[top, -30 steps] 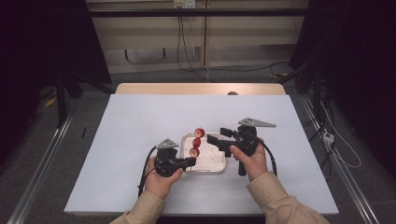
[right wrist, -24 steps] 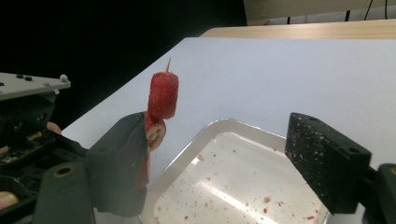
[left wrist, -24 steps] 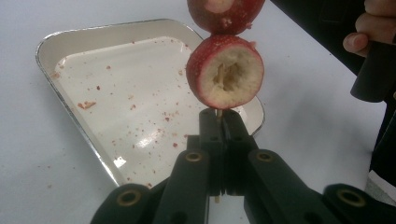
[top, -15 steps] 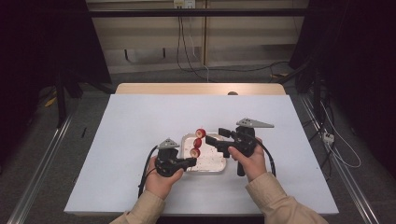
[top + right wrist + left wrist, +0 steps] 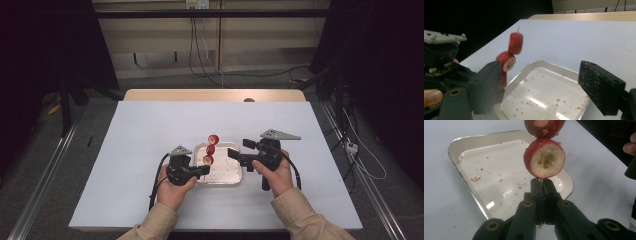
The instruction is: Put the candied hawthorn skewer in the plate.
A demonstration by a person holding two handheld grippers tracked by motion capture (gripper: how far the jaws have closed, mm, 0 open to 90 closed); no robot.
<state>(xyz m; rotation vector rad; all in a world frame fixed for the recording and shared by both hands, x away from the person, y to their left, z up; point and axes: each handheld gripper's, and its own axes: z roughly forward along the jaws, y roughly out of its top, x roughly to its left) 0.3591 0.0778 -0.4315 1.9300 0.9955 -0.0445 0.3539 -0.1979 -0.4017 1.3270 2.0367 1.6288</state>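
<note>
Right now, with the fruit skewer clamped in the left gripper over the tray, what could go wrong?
1. The left gripper pinches only the thin skewer tip below three fruit pieces; the stick could pivot or slip.
2. The right gripper, whose jaws have just been opening and hold nothing, stands beside the fruit; a bump could push a piece off.
3. The top piece sits near the tray edge and may fall onto the table.

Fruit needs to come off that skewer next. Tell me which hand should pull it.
Right, probably. The right tongs are open, free, and level with the fruit above the tray. The left tongs are shut on the skewer, steadying it.
</note>
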